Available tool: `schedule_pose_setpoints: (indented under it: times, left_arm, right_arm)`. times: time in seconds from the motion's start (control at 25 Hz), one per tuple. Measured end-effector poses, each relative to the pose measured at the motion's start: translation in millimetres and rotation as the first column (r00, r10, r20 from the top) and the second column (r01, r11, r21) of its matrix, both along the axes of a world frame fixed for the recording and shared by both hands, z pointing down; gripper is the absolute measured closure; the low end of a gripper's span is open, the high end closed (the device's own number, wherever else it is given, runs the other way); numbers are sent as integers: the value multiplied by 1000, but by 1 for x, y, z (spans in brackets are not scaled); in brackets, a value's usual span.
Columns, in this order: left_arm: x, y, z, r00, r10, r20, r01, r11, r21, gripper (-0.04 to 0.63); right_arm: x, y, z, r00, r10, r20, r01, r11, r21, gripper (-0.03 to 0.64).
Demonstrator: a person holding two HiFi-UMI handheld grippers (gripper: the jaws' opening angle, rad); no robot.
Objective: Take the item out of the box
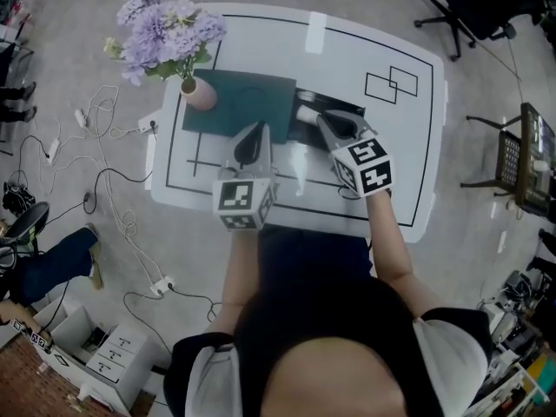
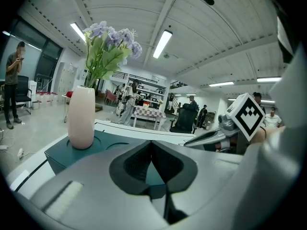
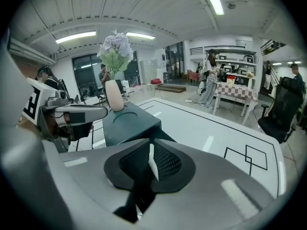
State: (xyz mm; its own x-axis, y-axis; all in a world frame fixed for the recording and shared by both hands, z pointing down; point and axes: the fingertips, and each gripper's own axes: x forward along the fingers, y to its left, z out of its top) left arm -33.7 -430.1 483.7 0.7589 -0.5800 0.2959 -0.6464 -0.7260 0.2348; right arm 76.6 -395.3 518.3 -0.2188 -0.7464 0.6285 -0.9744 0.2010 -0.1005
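Both seemingly empty: left gripper (image 1: 252, 137), right gripper (image 1: 328, 123).

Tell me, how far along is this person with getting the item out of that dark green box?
Early, it seems. Done: nothing that I can see; no item is out yet. In hand: both grippers sit at the box. The left gripper is shut and empty. The right gripper is barely open with nothing in it, at the box's dark right end, where something pale shows. Left: grasp it and lift it out.
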Motion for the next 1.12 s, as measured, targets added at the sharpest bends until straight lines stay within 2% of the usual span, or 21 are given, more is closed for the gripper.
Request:
schedule_pose_setpoints:
  times: [0.32,0.56,0.72,1.12]
  left_arm:
    - [2,-3,5,1000,5,11,-5,1000,-3,584]
    - [-2,-7,8,1000,0,21,0,1000,2,584]
    - [-5,-9,9,1000,-7,25,6,1000,3,584]
    - [-11,-16,13,999,-4,33,3,1000,14,584]
  right_arm:
    - [-7,-4,14,987,-153,-44,148,984,-98,500]
    - [-14,-7,35,946,-299,-128,270,942,-202,435]
    - [-15,-7,47,916,-369,-160,320,910,-265,422]
    - [-16,-16,76,880,-449,-158,368,852,-373,416]
